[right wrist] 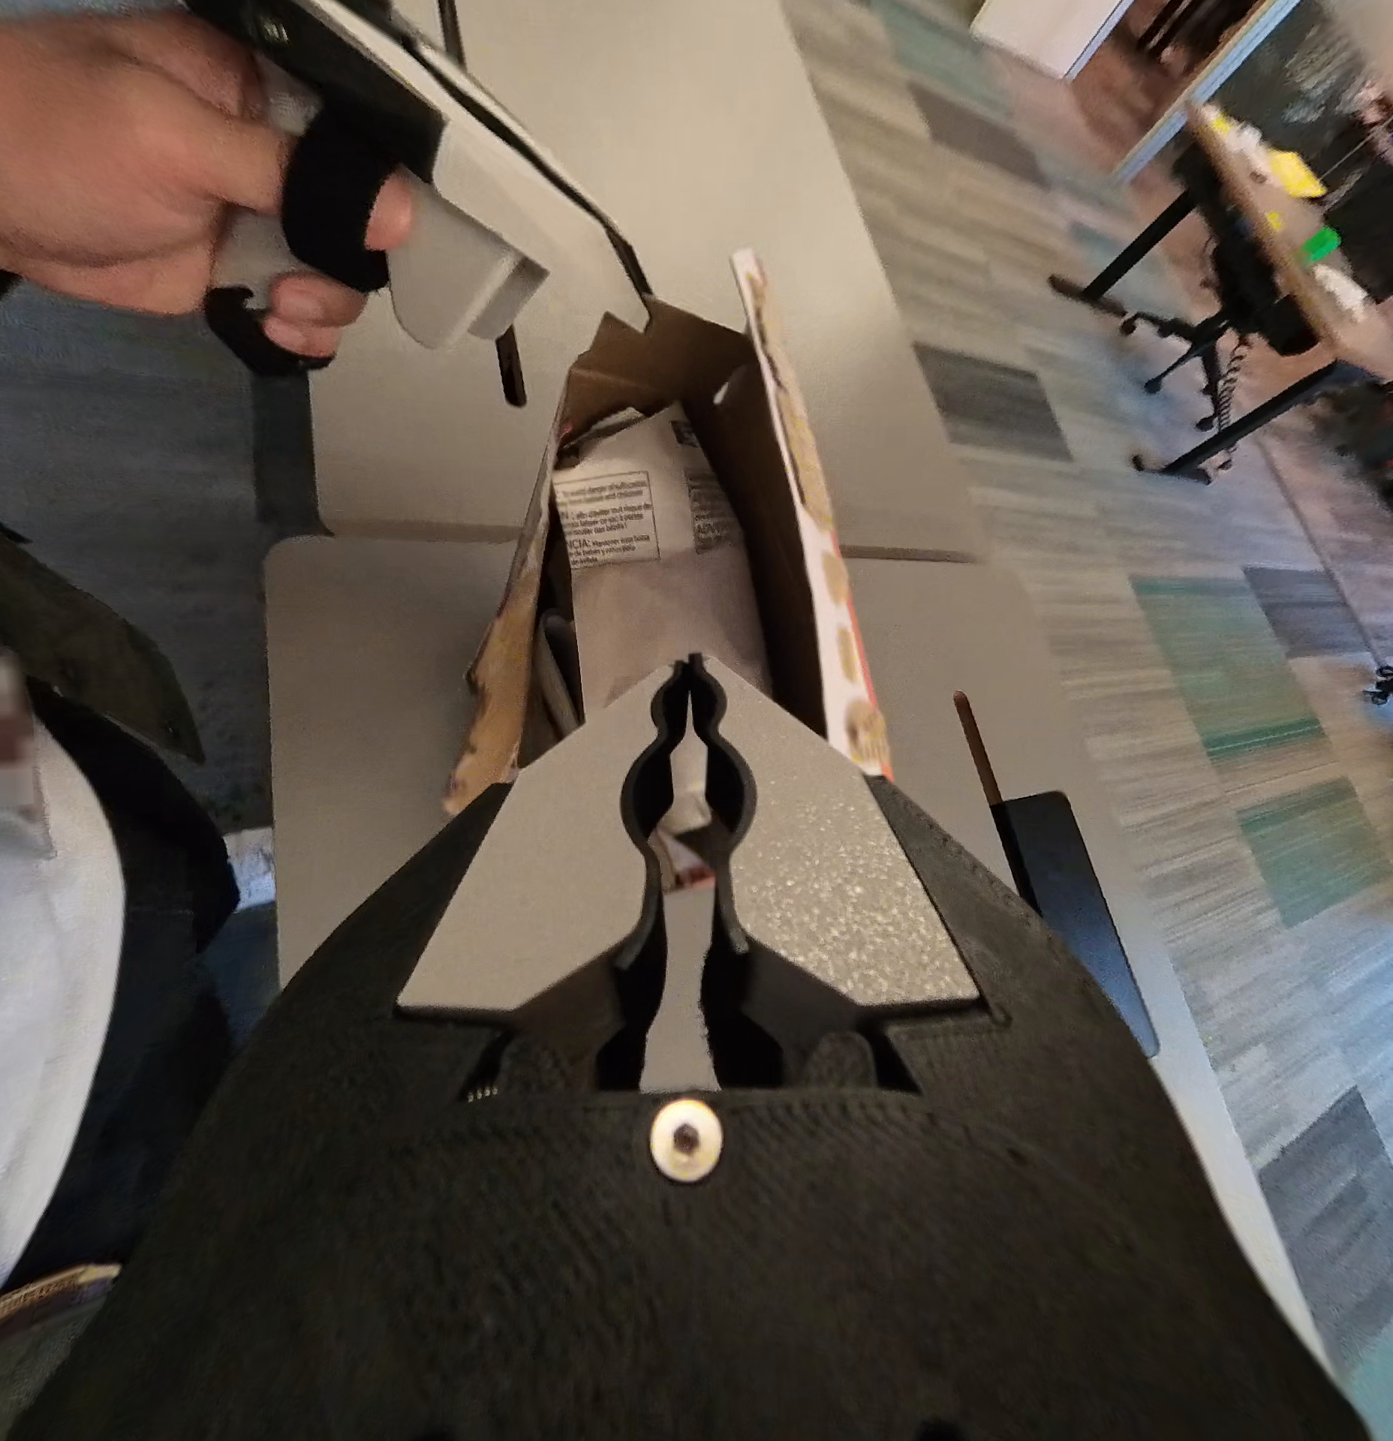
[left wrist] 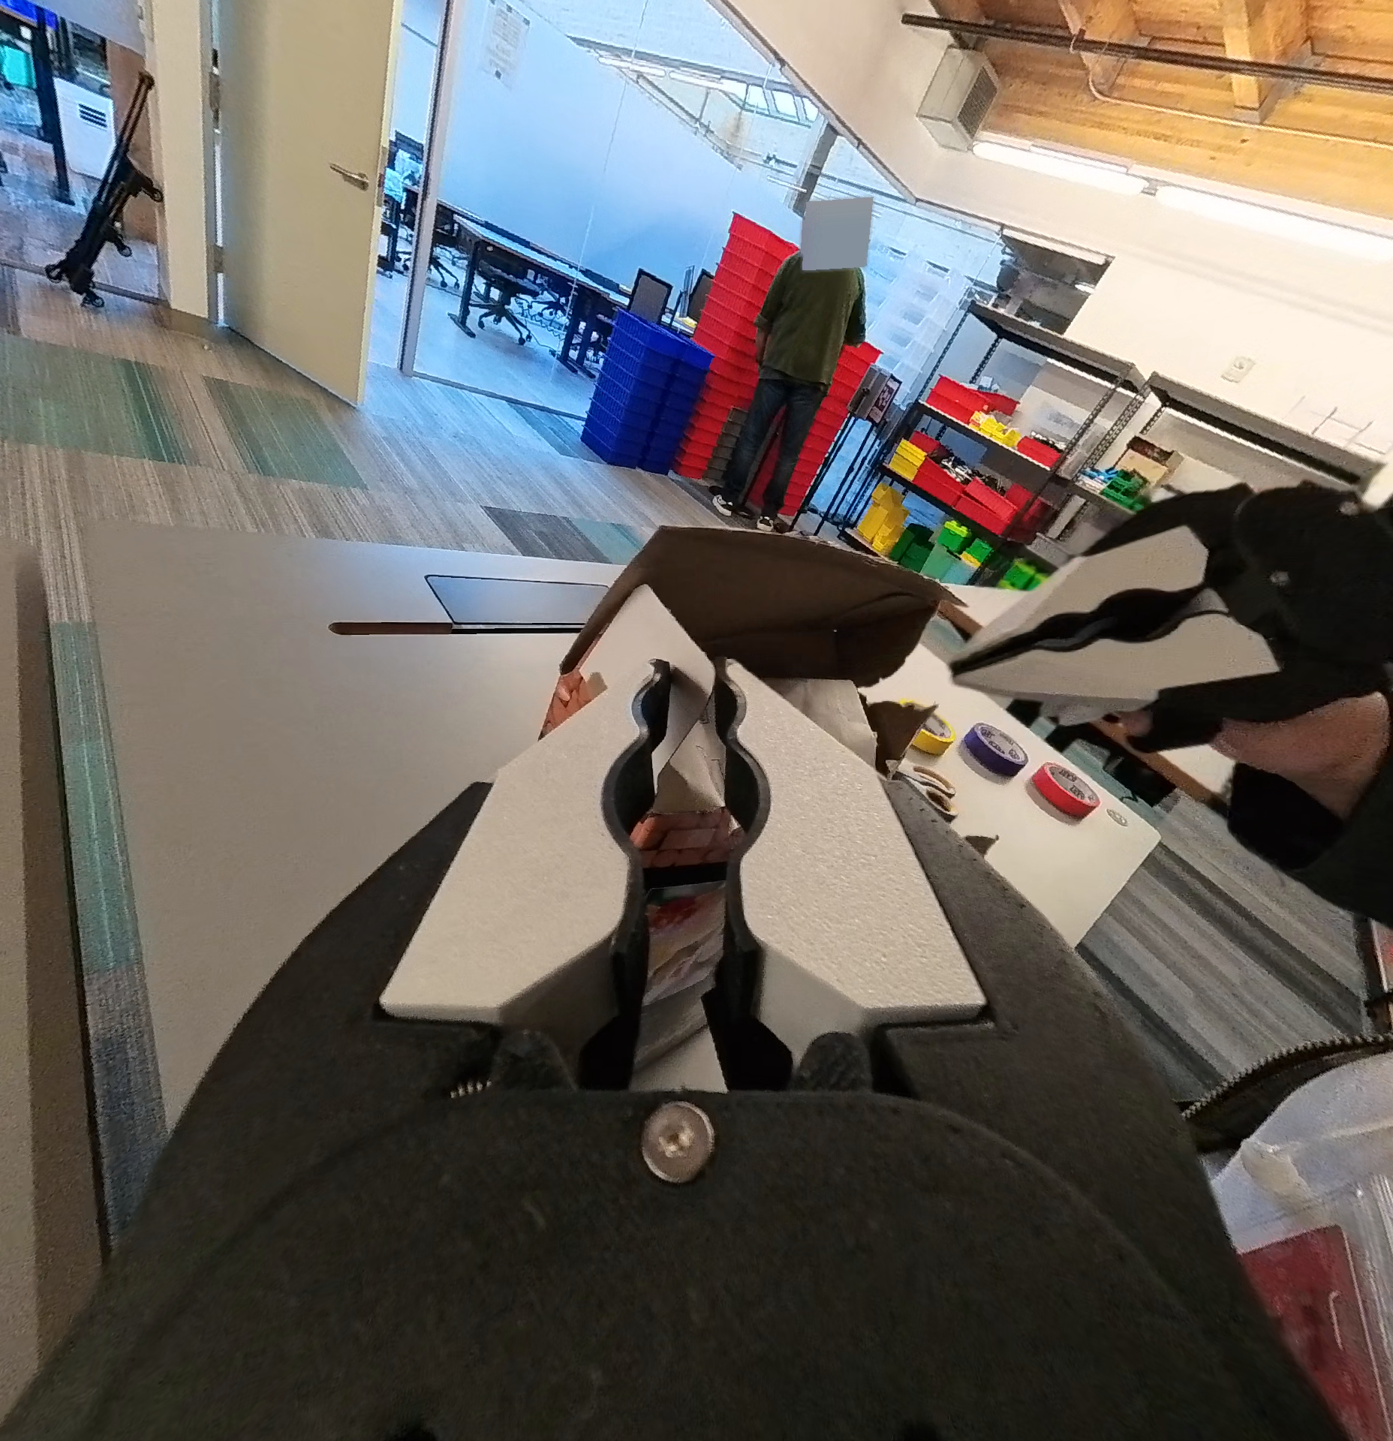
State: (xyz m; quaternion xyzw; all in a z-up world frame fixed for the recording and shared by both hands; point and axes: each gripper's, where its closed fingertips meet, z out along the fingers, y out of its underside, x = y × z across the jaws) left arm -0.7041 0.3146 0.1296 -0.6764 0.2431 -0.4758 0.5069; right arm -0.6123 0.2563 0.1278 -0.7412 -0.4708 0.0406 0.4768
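My left gripper [left wrist: 692, 674] is pinched narrow on a grey-faced flap [left wrist: 662, 624] at the open end of a printed carton [right wrist: 756, 499]. The flap's edge runs right up between the two fingers, and in the right wrist view that same gripper's tip meets the carton's far corner, with the person's hand [right wrist: 93, 171] wrapped round its trigger. A second flap [left wrist: 763, 616], brown on its inner side, stands open just beyond the tips. My right gripper [right wrist: 689, 670] hangs over the carton's mouth with its tips brought together. I see nothing caught between them, and in the left wrist view it floats clear of the brown flap, apart from it. The carton rests on the pale table [left wrist: 288, 741] with its mouth towards my right camera, and a white inner bag [right wrist: 662, 593] lies inside it, directly under the right fingers. As for writing, the bag carries a boxed panel of small black print in several lines. The carton's outer faces show coloured artwork, with a brick pattern on the side nearest my left camera and round tan shapes along the far panel. I can pick out no maker's mark. Further along the table sit a yellow tape roll [left wrist: 933, 734], a purple tape roll [left wrist: 993, 750] and a red tape roll [left wrist: 1066, 789], each with printing on its inner core.
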